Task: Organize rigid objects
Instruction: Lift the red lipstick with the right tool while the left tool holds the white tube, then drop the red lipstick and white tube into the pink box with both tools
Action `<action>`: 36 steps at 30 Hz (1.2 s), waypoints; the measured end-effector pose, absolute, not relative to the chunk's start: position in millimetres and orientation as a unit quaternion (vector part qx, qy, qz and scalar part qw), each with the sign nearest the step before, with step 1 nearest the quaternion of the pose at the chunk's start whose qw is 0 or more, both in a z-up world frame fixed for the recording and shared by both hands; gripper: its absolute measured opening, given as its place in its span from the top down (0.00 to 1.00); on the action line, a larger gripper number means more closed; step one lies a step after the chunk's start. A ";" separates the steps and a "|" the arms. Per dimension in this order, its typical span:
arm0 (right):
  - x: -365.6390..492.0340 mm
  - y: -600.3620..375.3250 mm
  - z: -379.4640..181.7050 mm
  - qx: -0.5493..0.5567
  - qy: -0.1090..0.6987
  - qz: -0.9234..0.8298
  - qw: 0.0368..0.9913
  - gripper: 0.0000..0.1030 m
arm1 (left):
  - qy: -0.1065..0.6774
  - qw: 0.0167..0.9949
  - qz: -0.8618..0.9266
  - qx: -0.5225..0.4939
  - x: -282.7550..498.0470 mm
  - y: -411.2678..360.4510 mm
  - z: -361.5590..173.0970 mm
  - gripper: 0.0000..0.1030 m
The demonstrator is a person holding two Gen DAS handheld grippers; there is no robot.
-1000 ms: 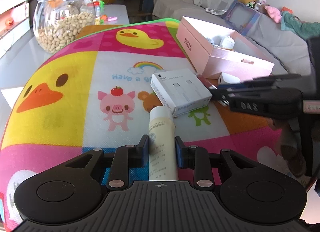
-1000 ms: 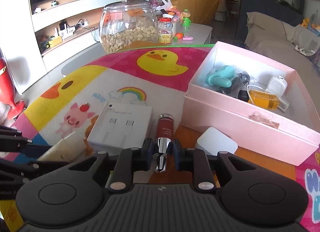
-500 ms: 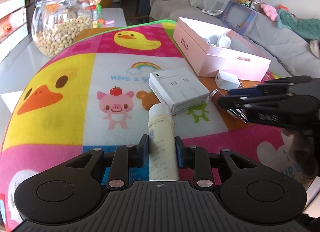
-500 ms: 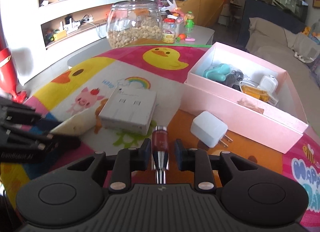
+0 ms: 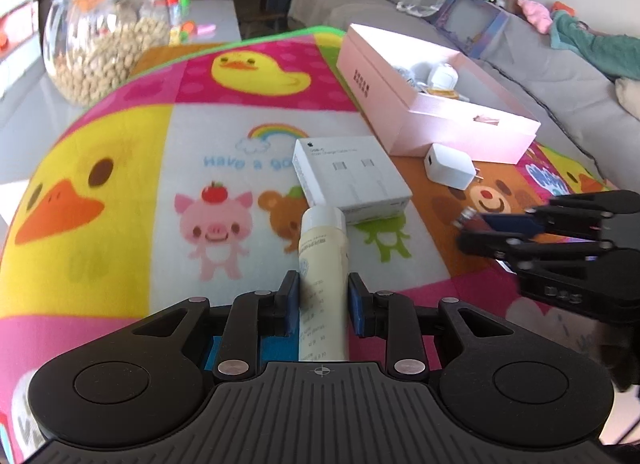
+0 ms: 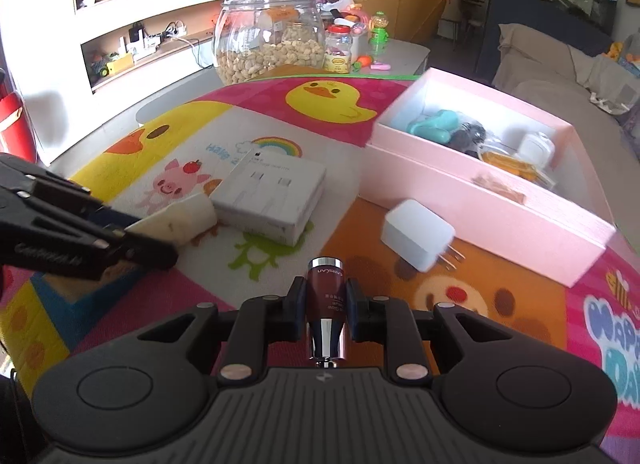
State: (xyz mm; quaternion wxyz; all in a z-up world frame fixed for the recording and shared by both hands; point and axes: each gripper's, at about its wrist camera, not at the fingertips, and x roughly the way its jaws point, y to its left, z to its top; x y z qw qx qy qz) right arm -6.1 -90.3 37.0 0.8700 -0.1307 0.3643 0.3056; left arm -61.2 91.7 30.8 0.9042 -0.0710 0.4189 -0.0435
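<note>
My left gripper (image 5: 323, 284) is closing on a cream tube (image 5: 322, 248) that lies between its blue pads, cap end against a white cable box (image 5: 352, 179). My right gripper (image 6: 325, 292) is closing on a dark red cosmetic tube with silver ends (image 6: 325, 300), gripped at its middle and held above the mat. In the left wrist view the right gripper (image 5: 476, 232) hangs at the right edge with the red tube's tip showing. From the right wrist, the left gripper (image 6: 132, 236) sits at the left on the cream tube (image 6: 180, 217). An open pink box (image 6: 480, 199) holds several small items.
A white charger plug (image 6: 418, 240) lies on the mat in front of the pink box (image 5: 460, 131). The cable box (image 6: 272, 195) sits mid-mat. A glass jar of nuts (image 6: 272, 39) stands beyond the cartoon mat (image 5: 120, 167). A grey sofa runs along the right.
The right gripper has drawn back from beside the cable box and plug toward the near right, carrying the red tube. The left gripper stays on the cream tube.
</note>
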 end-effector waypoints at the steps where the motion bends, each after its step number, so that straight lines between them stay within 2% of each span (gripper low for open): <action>1: -9.2 -96.9 38.5 -0.127 0.362 0.299 0.873 0.81 | 0.412 0.908 -0.048 -0.059 -65.0 87.4 31.0 0.73; 7: -28.9 -141.7 63.3 -0.090 0.327 0.273 0.900 0.81 | 0.395 0.913 -0.103 -0.013 -87.3 60.5 41.5 0.73; 11: -33.7 -159.5 91.6 -0.067 0.293 0.259 0.918 0.81 | 0.363 0.919 -0.151 -0.018 -82.8 47.3 74.4 0.73; 16: -16.9 -173.5 141.9 -0.045 0.223 0.232 0.946 0.81 | 0.280 0.942 -0.185 -0.016 -39.4 32.7 140.2 0.73; 21: 38.5 -190.5 178.4 0.032 0.212 0.223 0.951 0.81 | 0.227 0.951 -0.204 -0.042 30.9 20.1 177.4 0.73; 24: 70.0 -193.3 185.9 0.048 0.211 0.211 0.953 0.81 | 0.234 0.946 -0.212 -0.073 74.1 16.2 179.3 0.73; 29: 114.8 -179.4 172.8 0.007 0.224 0.177 0.958 0.80 | 0.249 0.945 -0.190 -0.095 128.0 13.1 156.3 0.73; 34: 126.0 -186.6 146.5 0.033 0.262 0.170 0.950 0.61 | 0.287 0.929 -0.185 -0.140 146.1 30.1 122.2 0.73; 36: 118.5 -186.3 130.8 0.023 0.271 0.174 0.947 0.60 | 0.299 0.926 -0.179 -0.145 145.5 42.5 111.4 0.73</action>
